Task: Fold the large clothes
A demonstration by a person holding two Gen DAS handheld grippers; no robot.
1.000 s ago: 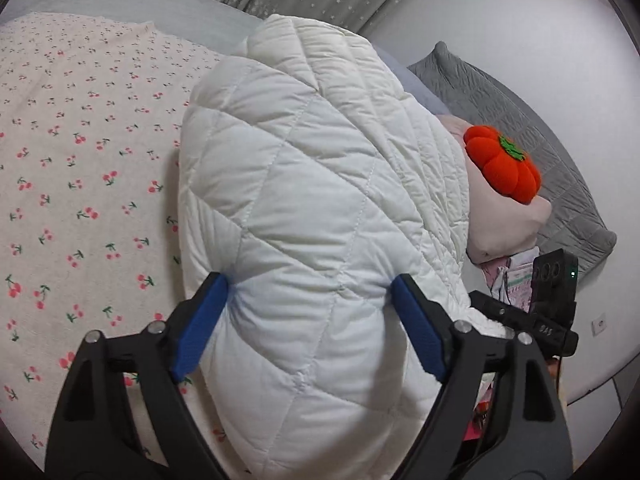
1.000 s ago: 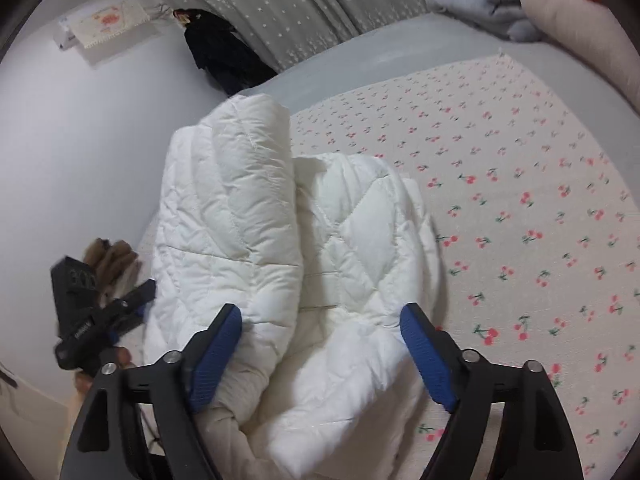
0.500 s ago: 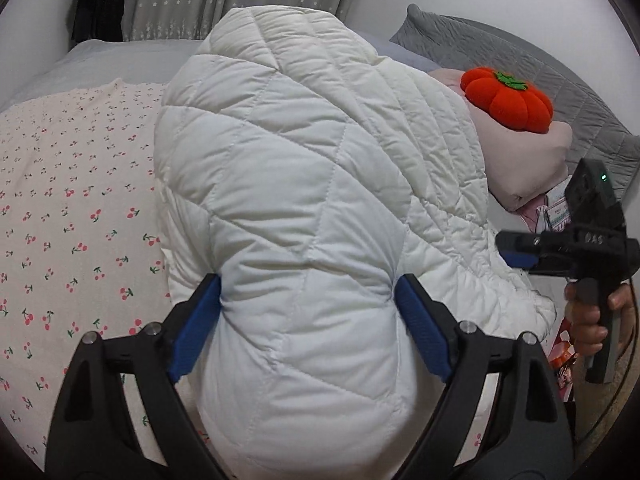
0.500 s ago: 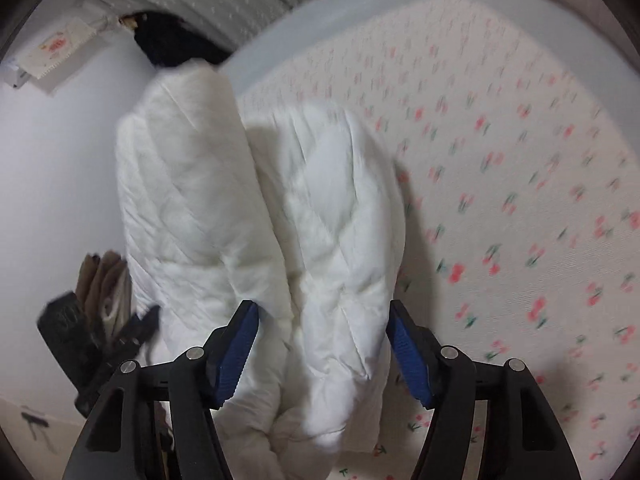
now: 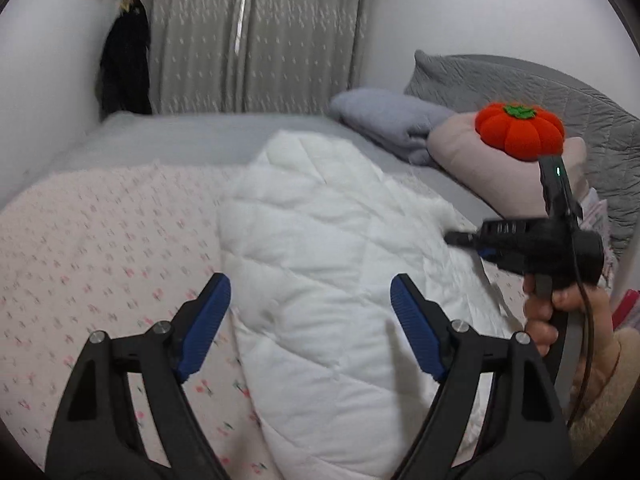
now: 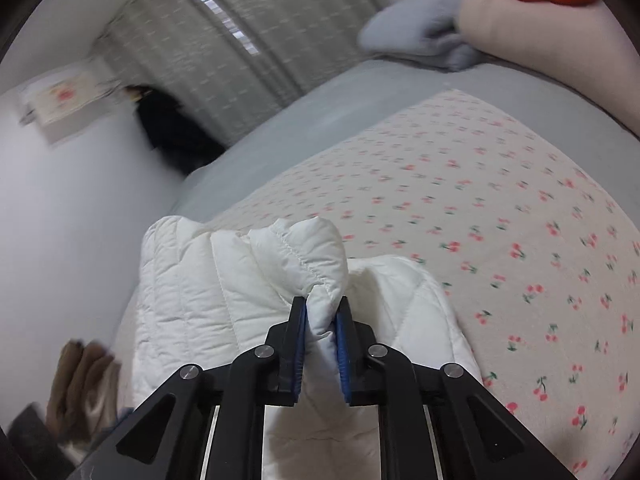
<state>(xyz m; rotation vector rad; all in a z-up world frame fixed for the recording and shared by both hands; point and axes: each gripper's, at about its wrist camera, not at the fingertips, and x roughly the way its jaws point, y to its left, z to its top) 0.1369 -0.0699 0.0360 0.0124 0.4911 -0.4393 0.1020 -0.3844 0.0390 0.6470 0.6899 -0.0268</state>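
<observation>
The right gripper (image 6: 321, 334) pinches a stitched edge of the white quilted jacket (image 5: 320, 264); the left gripper (image 5: 310, 320) hangs spread above it. Puffy and light, the jacket likely springs open; hems hold best. It lies on the cherry-print bedspread (image 5: 100, 248).

A white quilted jacket (image 5: 332, 280) lay folded on a bed (image 5: 100, 248) with a cherry-print cover. The left gripper (image 5: 310, 312) hovered over it, blue fingers (image 5: 206, 320) spread wide. At right, a hand (image 5: 560, 312) held the right gripper (image 5: 532, 240). Behind sat an orange pumpkin cushion (image 5: 520, 132) on a pink pillow (image 5: 480, 160).
</observation>
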